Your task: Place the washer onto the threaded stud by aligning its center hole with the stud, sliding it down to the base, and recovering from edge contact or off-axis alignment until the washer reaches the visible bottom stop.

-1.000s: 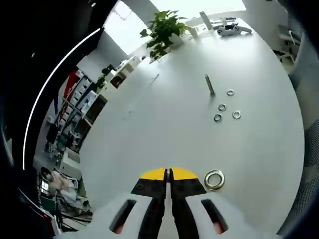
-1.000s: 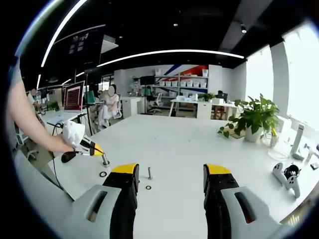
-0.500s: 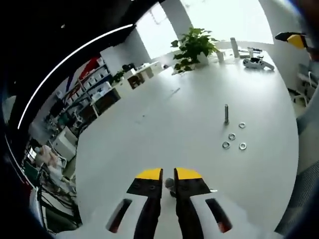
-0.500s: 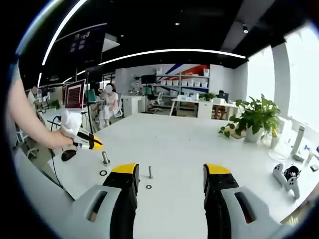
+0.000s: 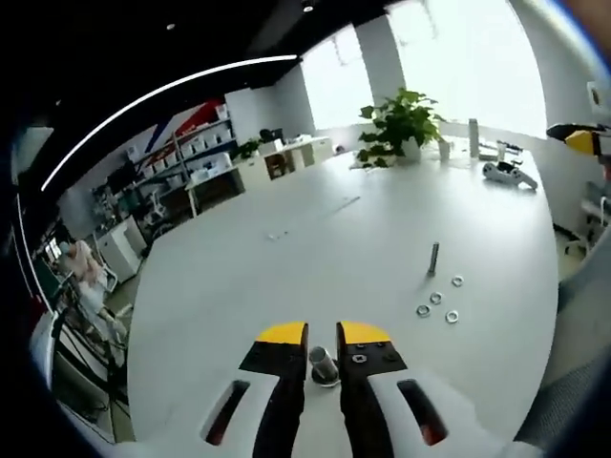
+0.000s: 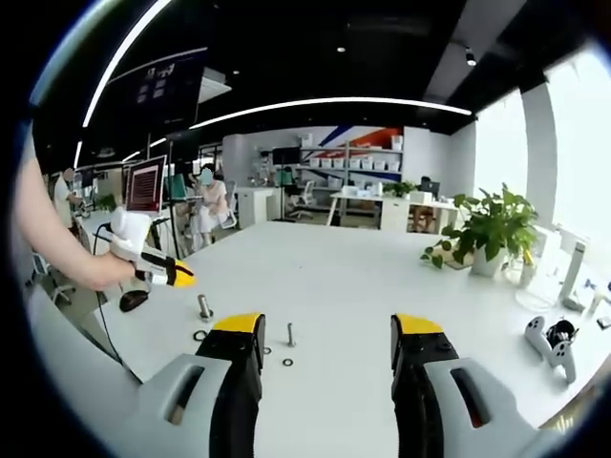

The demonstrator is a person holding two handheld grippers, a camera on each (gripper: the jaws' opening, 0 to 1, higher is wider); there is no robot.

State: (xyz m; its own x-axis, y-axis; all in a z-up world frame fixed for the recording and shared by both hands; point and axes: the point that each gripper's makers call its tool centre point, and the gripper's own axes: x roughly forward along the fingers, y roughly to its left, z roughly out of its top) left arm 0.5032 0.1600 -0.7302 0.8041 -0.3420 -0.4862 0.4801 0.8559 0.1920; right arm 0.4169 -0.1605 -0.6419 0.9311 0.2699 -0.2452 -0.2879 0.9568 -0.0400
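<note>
A thick grey threaded stud (image 6: 203, 306) stands upright on the white table (image 6: 363, 277), and a large washer (image 6: 199, 335) lies flat just in front of it. In the left gripper view this stud (image 5: 323, 364) shows through the narrow gap between my left gripper's (image 5: 323, 334) jaws, which are slightly open and hold nothing. A hand holds the left gripper (image 6: 181, 280) a little above and to the left of the stud. My right gripper (image 6: 327, 324) is wide open and empty, and its yellow tip (image 5: 579, 140) shows at the far right.
A thin small stud (image 5: 433, 258) stands mid-table with several small washers (image 5: 436, 299) around it. A potted plant (image 5: 401, 119) and a white device (image 5: 504, 172) sit at the table's far end. A seated person (image 6: 208, 205), desks and shelves lie beyond.
My left gripper's jaws went from shut to slightly parted. It lifted up and away from the thick stud, which now shows between the jaws. The right gripper stayed put.
</note>
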